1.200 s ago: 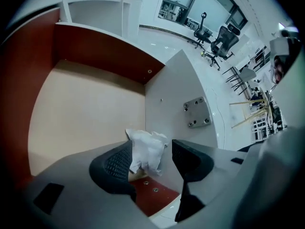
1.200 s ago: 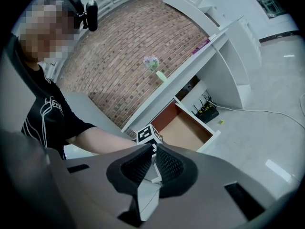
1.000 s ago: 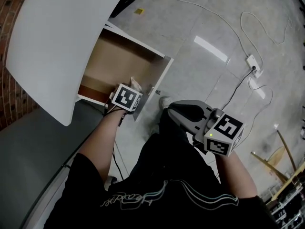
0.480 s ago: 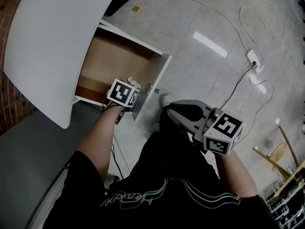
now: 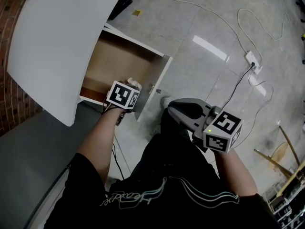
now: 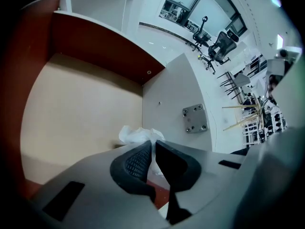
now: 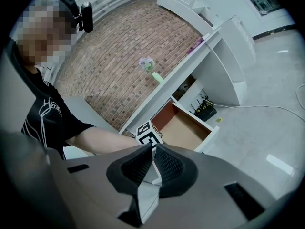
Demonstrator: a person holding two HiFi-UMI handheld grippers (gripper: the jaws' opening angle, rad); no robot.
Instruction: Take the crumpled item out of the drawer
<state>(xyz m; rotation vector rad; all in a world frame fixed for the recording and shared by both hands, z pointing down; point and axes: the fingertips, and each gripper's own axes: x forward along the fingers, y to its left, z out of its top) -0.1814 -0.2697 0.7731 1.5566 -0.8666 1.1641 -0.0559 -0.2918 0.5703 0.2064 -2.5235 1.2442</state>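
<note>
While the pale tiled floor fills most of the head view, a white bench curves across its upper left, with a brick wall behind it in the right gripper view. Under the bench's edge a drawer stands pulled out over the floor, its tan bottom bare and its white front panel nearest the person.

The person's left arm reaches steeply down into the drawer's near corner. The left hand-held gripper has just been closing its jaws, and they now stand nearly together, pinching a crumpled white paper between the ribbed pads. The paper bulges out past the fingertips and sits inside the drawer, just beside the inner face of the front panel. Whether it touches the drawer bottom cannot be told.

The right hand-held gripper is held well apart from the drawer, out over the floor in front of the person's body. Its jaws meet at the tips with nothing between them.

A white cable loops across the floor to a power strip. A small metal plate with screws is fixed to the inside of the drawer front.
</note>
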